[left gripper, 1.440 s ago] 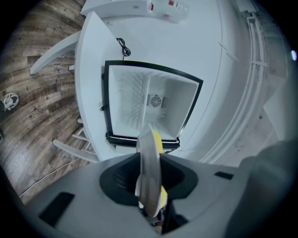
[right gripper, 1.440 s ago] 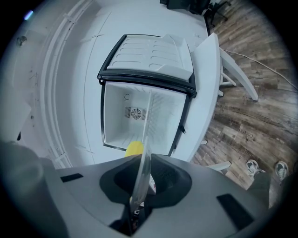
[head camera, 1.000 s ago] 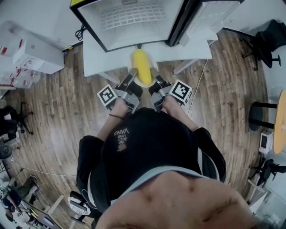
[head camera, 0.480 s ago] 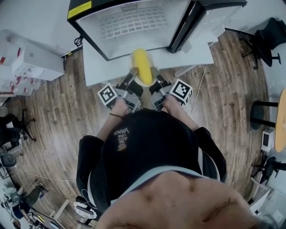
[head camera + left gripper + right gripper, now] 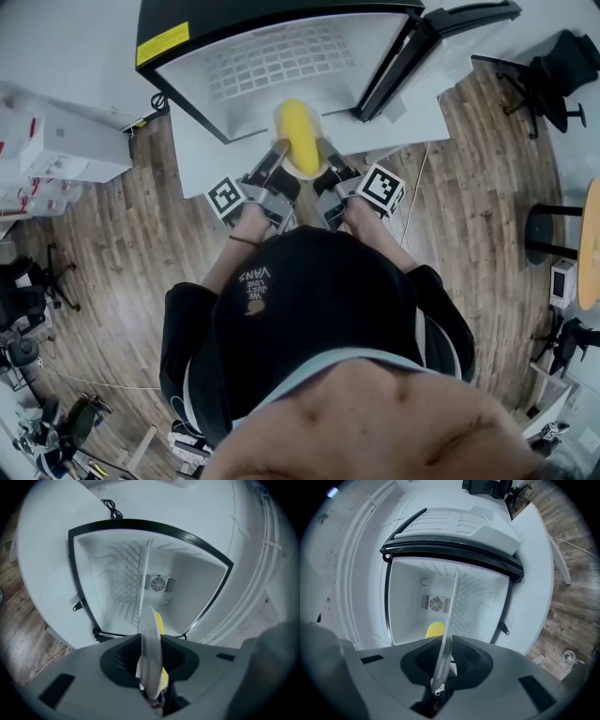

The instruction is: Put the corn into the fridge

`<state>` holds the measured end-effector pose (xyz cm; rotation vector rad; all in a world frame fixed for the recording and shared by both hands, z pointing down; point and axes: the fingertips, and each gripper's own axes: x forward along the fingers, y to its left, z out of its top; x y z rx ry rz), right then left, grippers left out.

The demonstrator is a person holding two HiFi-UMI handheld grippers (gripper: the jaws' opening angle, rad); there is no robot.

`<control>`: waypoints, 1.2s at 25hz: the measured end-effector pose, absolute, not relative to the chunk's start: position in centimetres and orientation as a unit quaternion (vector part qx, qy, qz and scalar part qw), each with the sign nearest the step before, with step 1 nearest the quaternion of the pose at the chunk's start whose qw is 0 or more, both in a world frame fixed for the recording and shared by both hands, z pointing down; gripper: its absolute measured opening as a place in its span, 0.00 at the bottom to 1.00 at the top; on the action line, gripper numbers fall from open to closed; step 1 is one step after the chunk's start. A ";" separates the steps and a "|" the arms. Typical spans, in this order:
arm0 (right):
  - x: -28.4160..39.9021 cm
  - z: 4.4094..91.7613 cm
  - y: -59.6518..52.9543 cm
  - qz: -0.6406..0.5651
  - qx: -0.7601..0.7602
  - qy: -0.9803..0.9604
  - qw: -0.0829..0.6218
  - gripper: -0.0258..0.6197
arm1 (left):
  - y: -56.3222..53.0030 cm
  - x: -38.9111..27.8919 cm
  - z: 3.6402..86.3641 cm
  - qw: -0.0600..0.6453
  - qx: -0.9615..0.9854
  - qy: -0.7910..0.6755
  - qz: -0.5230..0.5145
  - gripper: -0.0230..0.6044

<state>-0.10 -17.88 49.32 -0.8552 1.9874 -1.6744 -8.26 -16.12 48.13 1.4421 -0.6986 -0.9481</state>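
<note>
A yellow corn cob [image 5: 298, 134] lies on a white plate [image 5: 305, 175] that I hold out level in front of the body. My left gripper [image 5: 278, 155] is shut on the plate's left rim and my right gripper [image 5: 323, 153] on its right rim. The open fridge [image 5: 281, 56] stands just ahead on a white table [image 5: 202, 150], and the cob's far end reaches its front edge. In the left gripper view the plate [image 5: 151, 658] shows edge-on between the jaws with the corn [image 5: 160, 620] beside it. The right gripper view shows the plate [image 5: 443, 660] and corn [image 5: 435, 630] likewise.
The fridge door [image 5: 441, 23] is swung open to the right. A wire shelf [image 5: 272, 56] crosses the white interior, with a fan grille [image 5: 157, 583] on the back wall. White boxes [image 5: 66, 141] sit left, an office chair [image 5: 562, 66] and a stool [image 5: 553, 225] right.
Both grippers have carried the plate and corn forward toward the fridge. The opening now looms larger and the cob's tip has reached its front edge.
</note>
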 end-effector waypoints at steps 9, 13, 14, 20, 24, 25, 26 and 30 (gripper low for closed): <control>-1.7 48.5 -21.0 -0.588 -0.317 0.711 0.219 0.10 | -19.5 -9.9 47.3 0.601 0.631 -0.285 -0.399 0.20; -1.6 48.4 -21.7 -0.583 -0.326 0.710 0.223 0.10 | -20.4 -9.8 47.1 0.603 0.635 -0.277 -0.396 0.20; -1.5 48.4 -21.9 -0.583 -0.325 0.709 0.227 0.10 | -20.6 -9.7 47.2 0.604 0.636 -0.276 -0.394 0.20; -2.8 48.0 -22.8 -0.580 -0.329 0.706 0.238 0.09 | -21.8 -10.9 47.1 0.605 0.639 -0.272 -0.390 0.20; -2.9 48.0 -23.1 -0.570 -0.339 0.709 0.241 0.10 | -22.1 -11.3 46.8 0.606 0.644 -0.267 -0.383 0.20; -2.9 48.2 -23.0 -0.567 -0.343 0.710 0.238 0.09 | -22.1 -11.4 46.9 0.606 0.646 -0.265 -0.381 0.20; -3.0 48.3 -23.0 -0.566 -0.347 0.710 0.236 0.10 | -22.0 -11.5 46.9 0.606 0.647 -0.264 -0.381 0.20; -3.0 48.5 -22.8 -0.569 -0.347 0.707 0.239 0.10 | -21.9 -11.4 47.2 0.608 0.646 -0.262 -0.381 0.20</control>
